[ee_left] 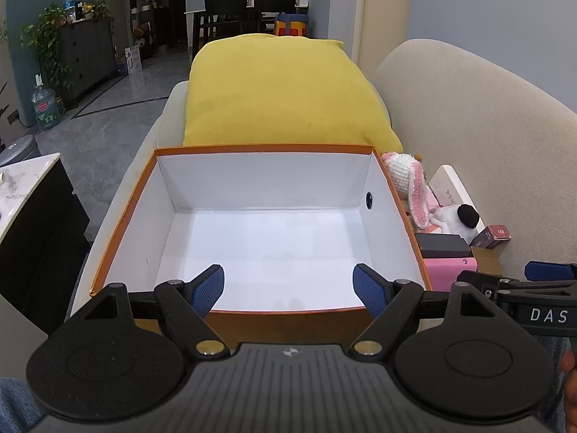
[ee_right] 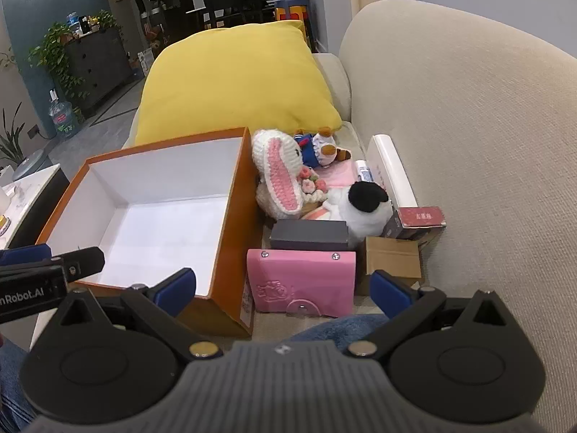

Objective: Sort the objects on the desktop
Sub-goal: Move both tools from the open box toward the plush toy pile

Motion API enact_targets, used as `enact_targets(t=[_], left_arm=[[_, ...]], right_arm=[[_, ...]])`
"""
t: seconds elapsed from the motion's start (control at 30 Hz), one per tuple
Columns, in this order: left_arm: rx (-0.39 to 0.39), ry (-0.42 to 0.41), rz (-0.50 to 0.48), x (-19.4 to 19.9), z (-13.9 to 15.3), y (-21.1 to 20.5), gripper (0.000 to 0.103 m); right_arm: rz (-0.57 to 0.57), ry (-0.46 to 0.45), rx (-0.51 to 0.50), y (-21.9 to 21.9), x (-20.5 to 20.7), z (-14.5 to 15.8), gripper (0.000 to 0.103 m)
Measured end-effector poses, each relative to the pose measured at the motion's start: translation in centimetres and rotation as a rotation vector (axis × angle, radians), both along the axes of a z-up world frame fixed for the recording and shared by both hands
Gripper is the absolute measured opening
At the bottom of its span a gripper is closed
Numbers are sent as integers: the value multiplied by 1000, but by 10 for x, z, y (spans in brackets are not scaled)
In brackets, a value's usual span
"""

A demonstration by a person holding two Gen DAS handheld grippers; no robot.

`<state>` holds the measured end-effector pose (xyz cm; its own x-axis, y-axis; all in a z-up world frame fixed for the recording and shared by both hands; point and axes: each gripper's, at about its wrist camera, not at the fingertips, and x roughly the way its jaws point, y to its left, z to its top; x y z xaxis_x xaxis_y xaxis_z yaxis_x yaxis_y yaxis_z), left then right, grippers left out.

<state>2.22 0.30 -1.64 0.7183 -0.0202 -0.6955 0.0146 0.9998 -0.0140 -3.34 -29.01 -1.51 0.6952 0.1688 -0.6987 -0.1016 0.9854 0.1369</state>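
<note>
An empty orange box with a white inside (ee_left: 119,223) (ee_right: 236,216) sits on a beige sofa. My left gripper (ee_left: 288,288) is open and empty over the box's near edge. My right gripper (ee_right: 283,288) is open and empty just above a pink wallet (ee_right: 301,279) beside the box. Behind the wallet lie a dark grey box (ee_right: 308,234), a brown carton (ee_right: 393,256), a maroon box (ee_right: 422,218), a white plush with a black patch (ee_right: 364,205), a knitted pink-eared bunny (ee_right: 279,169), a small duck doll (ee_right: 322,148) and a white flat box (ee_right: 391,169).
A yellow cushion (ee_left: 281,90) (ee_right: 234,79) leans behind the box. The sofa back (ee_right: 468,144) rises on the right. A marble-topped table (ee_left: 21,184) stands at the left. My knee in jeans (ee_right: 339,326) is under the right gripper.
</note>
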Motion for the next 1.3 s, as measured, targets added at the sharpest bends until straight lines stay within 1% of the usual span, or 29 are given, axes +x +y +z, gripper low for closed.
enact_targets(t=[0.6, 0.73, 0.87, 0.93, 0.97, 1.03, 1.1, 1.13, 1.17, 1.23, 1.3], left_arm=[[-23, 24, -10, 4, -4, -1, 93], [-28, 29, -43, 8, -3, -6, 93], [-39, 34, -114, 19, 4, -15, 93], [-52, 41, -161, 27, 8, -21, 91], [-59, 44, -186, 33, 10, -25, 89], [-76, 49, -222, 44, 15, -32, 85], [-99, 60, -257, 56, 19, -42, 83], [-112, 66, -272, 62, 21, -47, 83], [-130, 74, -285, 70, 22, -53, 82], [-157, 99, -300, 86, 24, -68, 82], [-170, 131, -312, 100, 22, -81, 81]], right_arm=[[-1, 19, -13, -1, 3, -3, 102], [6, 33, -15, -5, 7, -4, 102], [14, 21, -41, -14, 13, -1, 100], [21, 13, -60, -21, 19, 1, 91], [25, 12, -69, -24, 22, 2, 88], [33, 13, -78, -31, 32, 4, 78], [47, 20, -83, -38, 41, 6, 72], [59, 25, -86, -41, 47, 7, 68], [73, 29, -94, -44, 53, 7, 65], [99, 39, -113, -48, 63, 8, 54], [130, 59, -133, -52, 77, 8, 48]])
